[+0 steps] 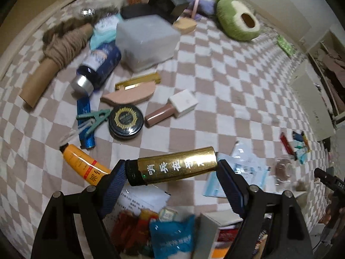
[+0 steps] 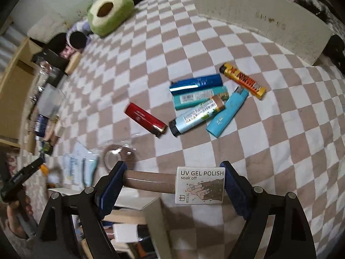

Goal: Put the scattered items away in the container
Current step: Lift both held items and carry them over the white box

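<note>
My left gripper (image 1: 172,169) is shut on a gold lighter (image 1: 189,161) with black lettering. The lighter lies crosswise, pinched end to end between the blue pads. My right gripper (image 2: 173,173) is shut on a gel polish bottle (image 2: 151,181), brown-bodied with a white "UV GEL POLISH" cap. It too is held lengthwise between the pads. Both grippers hang above the checked cloth. The container (image 1: 206,228) shows under the left fingers with packets and red items inside. Its pale wall (image 2: 154,220) sits under the right fingers.
Below the left gripper lie a second polish bottle (image 1: 172,108), black tin (image 1: 126,122), orange tube (image 1: 84,161), blue bottle (image 1: 97,69) and translucent box (image 1: 146,43). Several lighters (image 2: 196,84) and a tape roll (image 2: 119,155) lie ahead of the right gripper. A green plush (image 2: 110,15) lies far back.
</note>
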A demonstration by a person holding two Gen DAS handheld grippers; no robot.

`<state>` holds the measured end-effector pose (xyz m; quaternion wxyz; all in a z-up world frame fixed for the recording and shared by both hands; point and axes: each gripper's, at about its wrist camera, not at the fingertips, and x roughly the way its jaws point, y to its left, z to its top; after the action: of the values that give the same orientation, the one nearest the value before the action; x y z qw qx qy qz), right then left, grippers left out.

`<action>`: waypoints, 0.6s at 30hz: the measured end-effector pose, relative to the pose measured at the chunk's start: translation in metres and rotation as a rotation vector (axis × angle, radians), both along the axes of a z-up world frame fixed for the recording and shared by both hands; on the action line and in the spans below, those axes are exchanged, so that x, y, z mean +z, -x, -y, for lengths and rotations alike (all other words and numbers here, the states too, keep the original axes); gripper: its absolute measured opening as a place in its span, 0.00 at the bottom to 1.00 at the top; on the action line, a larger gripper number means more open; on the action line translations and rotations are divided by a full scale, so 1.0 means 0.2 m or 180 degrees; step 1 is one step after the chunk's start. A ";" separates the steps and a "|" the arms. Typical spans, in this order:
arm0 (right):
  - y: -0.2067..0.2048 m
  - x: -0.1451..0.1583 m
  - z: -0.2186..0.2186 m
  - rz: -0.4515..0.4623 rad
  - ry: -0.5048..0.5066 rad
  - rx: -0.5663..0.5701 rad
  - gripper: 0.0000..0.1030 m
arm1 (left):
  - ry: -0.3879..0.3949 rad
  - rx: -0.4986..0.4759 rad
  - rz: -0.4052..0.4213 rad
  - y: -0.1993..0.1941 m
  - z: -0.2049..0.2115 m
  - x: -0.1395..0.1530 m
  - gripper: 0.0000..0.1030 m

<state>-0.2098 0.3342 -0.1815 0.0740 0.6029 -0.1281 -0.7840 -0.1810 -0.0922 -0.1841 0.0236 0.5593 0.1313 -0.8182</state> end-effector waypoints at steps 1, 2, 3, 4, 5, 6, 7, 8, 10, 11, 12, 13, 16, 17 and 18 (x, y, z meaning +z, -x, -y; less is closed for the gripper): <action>-0.01 0.03 0.00 -0.0036 0.0013 -0.0001 0.84 | -0.0005 -0.0005 -0.0061 -0.01 0.00 0.05 0.81; 0.00 0.06 0.01 -0.0077 0.0030 -0.0007 0.84 | -0.0015 -0.0004 -0.0109 -0.02 0.00 0.08 0.81; -0.01 0.11 0.00 -0.0122 0.0060 -0.0017 0.84 | -0.0032 0.0003 -0.0155 -0.02 -0.01 0.11 0.81; -0.01 0.14 0.00 -0.0159 0.0091 -0.0025 0.84 | -0.0066 0.0010 -0.0203 -0.03 -0.01 0.15 0.81; -0.03 0.18 0.00 -0.0207 0.0128 -0.0027 0.84 | -0.0103 0.0014 -0.0242 -0.04 -0.01 0.18 0.81; -0.04 0.21 0.00 -0.0240 0.0149 -0.0025 0.84 | -0.0143 0.0018 -0.0289 -0.05 -0.01 0.22 0.81; -0.05 0.24 0.00 -0.0277 0.0167 -0.0020 0.84 | -0.0167 0.0014 -0.0325 -0.05 -0.02 0.24 0.81; -0.07 0.29 0.00 -0.0330 0.0194 -0.0010 0.84 | -0.0183 0.0001 -0.0365 -0.07 -0.03 0.28 0.81; -0.07 0.33 0.04 -0.0397 0.0242 0.0007 0.84 | -0.0188 -0.0018 -0.0436 -0.12 -0.03 0.35 0.81; -0.09 0.36 0.04 -0.0428 0.0267 0.0018 0.84 | -0.0190 -0.0031 -0.0474 -0.14 -0.04 0.38 0.81; -0.11 0.39 0.04 -0.0462 0.0290 0.0031 0.84 | -0.0196 -0.0046 -0.0511 -0.16 -0.05 0.40 0.81; -0.13 0.41 0.04 -0.0492 0.0313 0.0043 0.84 | -0.0199 -0.0058 -0.0542 -0.17 -0.06 0.43 0.81; -0.19 0.48 0.06 -0.0559 0.0420 0.0074 0.84 | -0.0211 -0.0113 -0.0642 -0.23 -0.09 0.51 0.81; -0.21 0.50 0.06 -0.0582 0.0457 0.0092 0.84 | -0.0225 -0.0133 -0.0666 -0.25 -0.10 0.53 0.81; -0.22 0.51 0.07 -0.0597 0.0478 0.0109 0.84 | -0.0249 -0.0158 -0.0684 -0.27 -0.11 0.55 0.81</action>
<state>-0.1653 0.3195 -0.0795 0.1440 0.5218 -0.1686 -0.8238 -0.1272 -0.0695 -0.0744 -0.0327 0.4718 0.1509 -0.8681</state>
